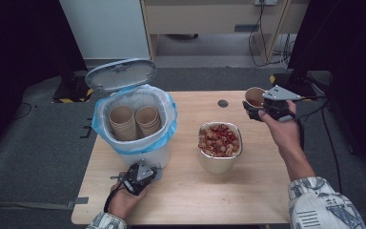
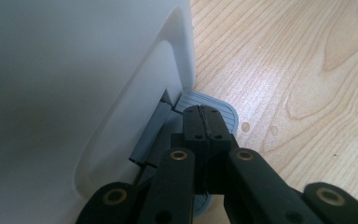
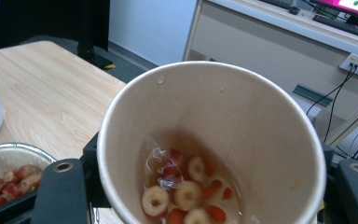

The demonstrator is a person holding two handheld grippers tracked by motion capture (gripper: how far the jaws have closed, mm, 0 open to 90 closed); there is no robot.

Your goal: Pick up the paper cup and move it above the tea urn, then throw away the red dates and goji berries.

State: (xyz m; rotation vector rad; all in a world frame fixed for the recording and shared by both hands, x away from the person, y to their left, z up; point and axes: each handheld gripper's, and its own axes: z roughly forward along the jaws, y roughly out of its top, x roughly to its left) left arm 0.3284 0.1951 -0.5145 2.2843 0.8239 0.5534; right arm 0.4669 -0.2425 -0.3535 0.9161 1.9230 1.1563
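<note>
Right gripper [image 1: 255,107] clamping paper cup [image 1: 255,97] above the table [image 1: 248,191], its view revealing fruit slices [image 3: 186,193] in liquid, left gripper [image 2: 205,122] jaws pressed together on bin pedal [image 2: 223,112].

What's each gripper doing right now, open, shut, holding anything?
Left gripper: shut, pressing the bin's pedal.
Right gripper: shut on the paper cup.
</note>
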